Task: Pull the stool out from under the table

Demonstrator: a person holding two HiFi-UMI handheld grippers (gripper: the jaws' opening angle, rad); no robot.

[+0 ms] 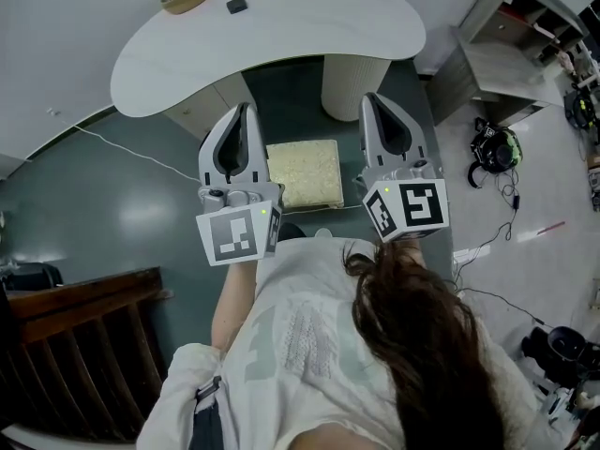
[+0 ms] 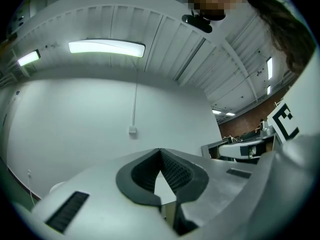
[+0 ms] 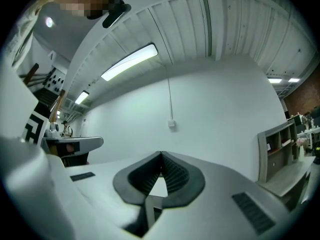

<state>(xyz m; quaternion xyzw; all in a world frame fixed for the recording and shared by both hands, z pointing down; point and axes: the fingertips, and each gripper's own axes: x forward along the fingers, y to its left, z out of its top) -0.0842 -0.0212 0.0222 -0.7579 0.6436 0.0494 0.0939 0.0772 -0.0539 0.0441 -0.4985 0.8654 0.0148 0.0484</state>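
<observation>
Stool (image 1: 302, 173) is being seen standing on the floor (image 1: 141, 204), clear of the counter (image 1: 281, 36) | left claw (image 1: 246, 111) and right claw (image 1: 371, 99) are being held pressed together, empty, above it | pull judged done

Table (image 1: 281, 36): smooth, matt white top; its pedestal (image 1: 354, 87) is finely ribbed. Stool (image 1: 302, 172), just in front of the table: cream seat of coarse, nubbly cloth. Floor (image 1: 122, 204), beneath and left of the table: dark green, glossy, with pale reflections. Chair (image 1: 84, 345), well clear of the table: dark wood. Left gripper (image 1: 246, 109) and right gripper (image 1: 370, 98): matt grey plastic shells, with dark ribbed pads (image 2: 175, 174).
</observation>
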